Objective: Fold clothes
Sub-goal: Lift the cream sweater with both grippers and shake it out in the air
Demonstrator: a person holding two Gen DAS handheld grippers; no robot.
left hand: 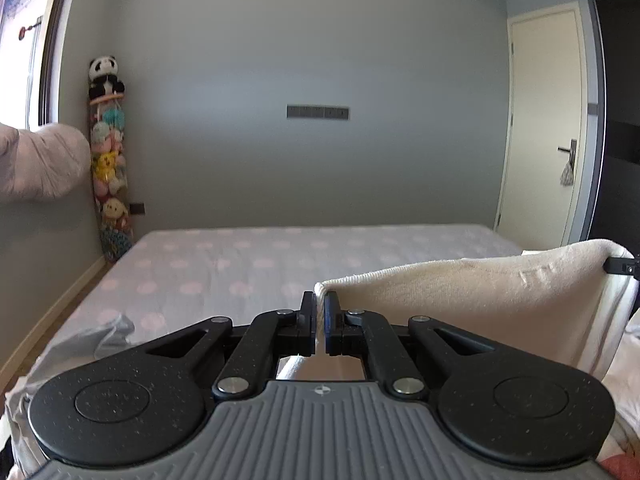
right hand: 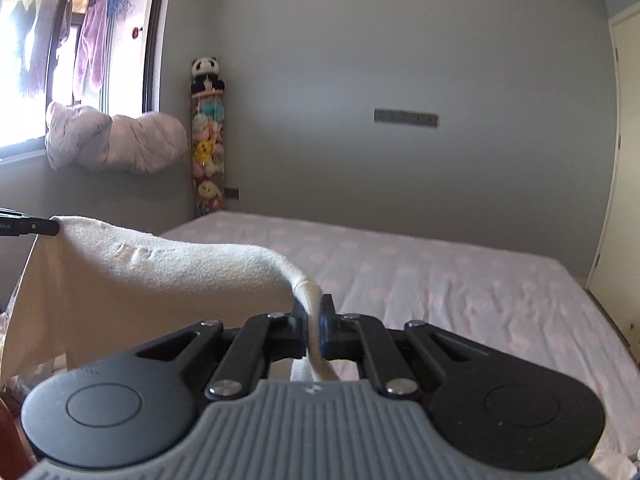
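Left wrist view: the left gripper (left hand: 319,322) has its fingers (left hand: 307,316) pinched tight on a corner of the cream garment (left hand: 460,304), which stretches rightward from them to the right gripper's tip (left hand: 620,267). Beyond the fingers lies the dotted bed (left hand: 280,264), then a grey wall.

Right wrist view: the right gripper (right hand: 314,320) is clamped on the opposite corner; the cloth hangs leftward, held up and spread. Folding itself looks unstarted. A door (right hand: 624,152) stands right.

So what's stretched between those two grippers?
The cream garment, pinched by the left gripper and right gripper; both views show it.
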